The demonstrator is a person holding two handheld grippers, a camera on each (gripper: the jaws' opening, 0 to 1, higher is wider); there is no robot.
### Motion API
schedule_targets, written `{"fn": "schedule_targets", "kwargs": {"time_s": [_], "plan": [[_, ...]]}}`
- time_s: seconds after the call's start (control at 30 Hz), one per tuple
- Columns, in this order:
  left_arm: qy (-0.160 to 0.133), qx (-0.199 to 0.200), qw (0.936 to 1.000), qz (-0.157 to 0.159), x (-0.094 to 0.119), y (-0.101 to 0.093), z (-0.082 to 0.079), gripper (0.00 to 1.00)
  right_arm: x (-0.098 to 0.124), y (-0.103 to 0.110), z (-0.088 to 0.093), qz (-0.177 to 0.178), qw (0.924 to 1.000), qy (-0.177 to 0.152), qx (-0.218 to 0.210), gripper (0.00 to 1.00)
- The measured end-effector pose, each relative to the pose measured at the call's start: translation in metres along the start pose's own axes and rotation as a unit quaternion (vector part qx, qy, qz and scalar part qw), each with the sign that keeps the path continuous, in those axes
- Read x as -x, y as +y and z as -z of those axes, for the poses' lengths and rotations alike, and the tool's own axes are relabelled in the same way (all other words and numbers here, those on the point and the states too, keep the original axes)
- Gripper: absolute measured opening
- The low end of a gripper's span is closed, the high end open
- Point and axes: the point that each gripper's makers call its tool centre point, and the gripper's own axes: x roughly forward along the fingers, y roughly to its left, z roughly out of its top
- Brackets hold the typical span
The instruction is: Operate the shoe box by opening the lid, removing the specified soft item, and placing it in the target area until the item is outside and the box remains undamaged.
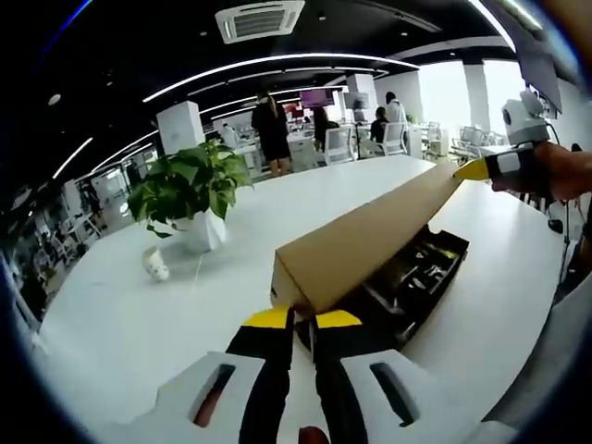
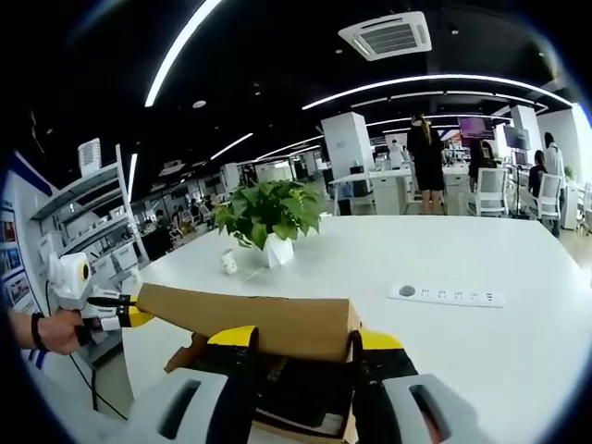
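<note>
**Cardboard lid raised over the open box**

A long brown cardboard shoe-box lid (image 2: pixel 250 319) is held tilted above the dark-lined open box (image 2: pixel 296 393). The right gripper (image 2: pixel 305 347) clamps its near end between yellow-tipped jaws; the left gripper (image 2: pixel 129 314) pinches the far end. A leafy potted plant (image 2: pixel 271 217) and a white power strip (image 2: pixel 447 296) sit on the white table (image 2: pixel 481 351).

left gripper (image 1: pixel 303 320): jaws nearly together, pinching one end of lid (image 1: pixel 370 236) | right gripper (image 2: pixel 302 340): jaws spread, straddling the other end | both held level, raised
</note>
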Motion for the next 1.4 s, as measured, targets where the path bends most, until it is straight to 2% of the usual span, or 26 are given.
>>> {"fn": "schedule_targets", "kwargs": {"time_s": [0.3,0.53,0.6,0.9,1.1,1.4], "plan": [[0.002,0.009,0.9998,-0.018,-0.002,0.004,-0.004,0.03,0.0,0.002,0.0,-0.007,0.9999,0.002,0.009,0.38],[0.003,0.024,0.9997,-0.009,-0.004,0.006,-0.005,0.03,0.004,0.004,0.004,-0.015,0.9993,0.01,0.034,0.38],[0.002,0.026,0.9996,-0.008,-0.004,0.007,-0.007,0.03,0.004,0.001,0.01,-0.009,0.9979,0.026,0.06,0.37],[0.002,0.029,0.9996,-0.002,-0.005,0.01,-0.013,0.03,-0.006,0.0,0.021,-0.004,0.9955,0.044,0.084,0.34],[0.002,0.03,0.9996,-0.001,-0.006,0.012,-0.015,0.03,-0.014,-0.012,0.02,0.02,0.9957,0.045,0.079,0.33],[0.0,0.032,0.9995,-0.001,-0.009,0.015,-0.019,0.02,-0.026,-0.026,0.02,0.034,0.9953,0.051,0.074,0.3]]}}
